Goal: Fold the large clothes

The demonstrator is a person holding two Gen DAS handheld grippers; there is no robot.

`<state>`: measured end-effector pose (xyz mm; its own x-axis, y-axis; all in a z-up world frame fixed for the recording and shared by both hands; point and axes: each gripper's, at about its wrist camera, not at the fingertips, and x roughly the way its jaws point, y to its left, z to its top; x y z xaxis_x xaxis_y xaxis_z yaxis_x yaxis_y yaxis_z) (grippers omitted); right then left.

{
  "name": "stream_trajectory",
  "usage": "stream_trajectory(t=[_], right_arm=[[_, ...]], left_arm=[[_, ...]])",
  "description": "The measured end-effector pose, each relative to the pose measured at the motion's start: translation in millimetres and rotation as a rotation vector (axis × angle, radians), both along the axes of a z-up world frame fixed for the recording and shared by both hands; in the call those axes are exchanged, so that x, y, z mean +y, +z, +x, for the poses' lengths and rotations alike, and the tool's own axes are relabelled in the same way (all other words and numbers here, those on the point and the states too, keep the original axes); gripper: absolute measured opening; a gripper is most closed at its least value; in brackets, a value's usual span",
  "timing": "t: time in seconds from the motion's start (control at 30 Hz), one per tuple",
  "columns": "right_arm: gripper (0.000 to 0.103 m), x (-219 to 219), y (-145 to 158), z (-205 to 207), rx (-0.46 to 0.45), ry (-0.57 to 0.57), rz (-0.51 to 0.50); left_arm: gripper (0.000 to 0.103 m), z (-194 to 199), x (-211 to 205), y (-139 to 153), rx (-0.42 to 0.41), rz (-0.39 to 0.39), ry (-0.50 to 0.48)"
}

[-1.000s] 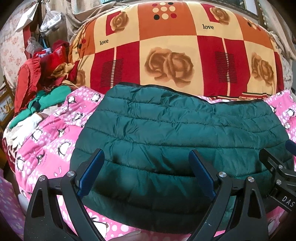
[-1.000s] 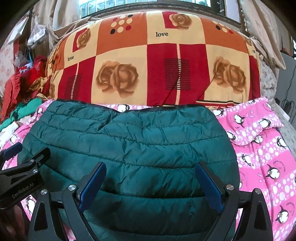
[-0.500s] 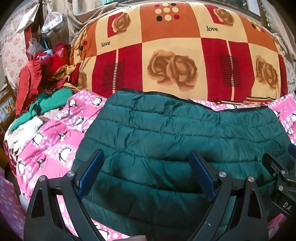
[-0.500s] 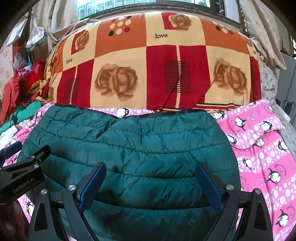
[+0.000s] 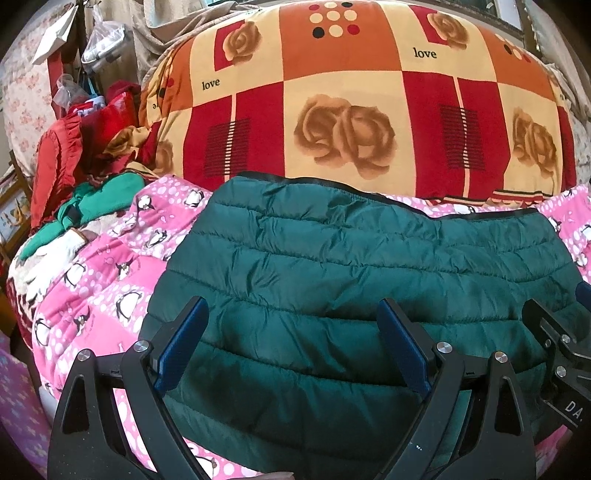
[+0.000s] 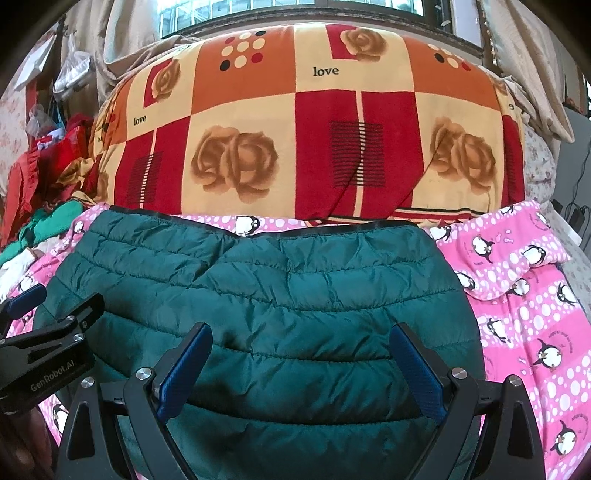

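Note:
A dark green quilted puffer jacket [image 5: 354, 280] lies folded into a wide bundle on a pink penguin blanket [image 5: 110, 280]; the right wrist view shows the same jacket [image 6: 280, 295]. My left gripper [image 5: 291, 314] stands open over the jacket's near left part, with nothing pinched between its blue pads. My right gripper [image 6: 300, 339] is open too, over the near right part. Each gripper shows at the edge of the other's view: the right gripper [image 5: 554, 332] and the left gripper [image 6: 55, 325]. The jacket's near edge is hidden behind the gripper bodies.
A big rolled quilt [image 5: 362, 110] with red, orange and cream squares and roses lies behind the jacket. Red and green clothes [image 5: 81, 177] are piled at the left. The pink blanket [image 6: 524, 317] spreads out to the right, and a window [image 6: 295, 7] is behind.
Both views have drifted slightly, so the jacket sits a little lower in the frames. Both grippers stay open over it and nothing was taken hold of.

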<state>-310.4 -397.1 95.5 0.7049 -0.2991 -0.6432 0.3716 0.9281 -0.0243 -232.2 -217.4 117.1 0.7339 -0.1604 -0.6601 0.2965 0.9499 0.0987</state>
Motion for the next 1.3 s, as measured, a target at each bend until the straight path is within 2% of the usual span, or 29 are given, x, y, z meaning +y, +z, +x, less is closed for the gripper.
stream_trajectory(t=[0.63, 0.93, 1.3], right_arm=[[0.095, 1, 0, -1, -0.005, -0.011, 0.012], [0.096, -4, -1, -1, -0.012, -0.023, 0.038], [0.096, -7, -2, 0, -0.01, -0.026, 0.046]], left_arm=[[0.092, -2, 1, -1, 0.001, 0.001, -0.005], [0.092, -8, -14, 3, -0.015, 0.014, -0.017], [0.092, -3, -7, 2, 0.007, -0.009, 0.009]])
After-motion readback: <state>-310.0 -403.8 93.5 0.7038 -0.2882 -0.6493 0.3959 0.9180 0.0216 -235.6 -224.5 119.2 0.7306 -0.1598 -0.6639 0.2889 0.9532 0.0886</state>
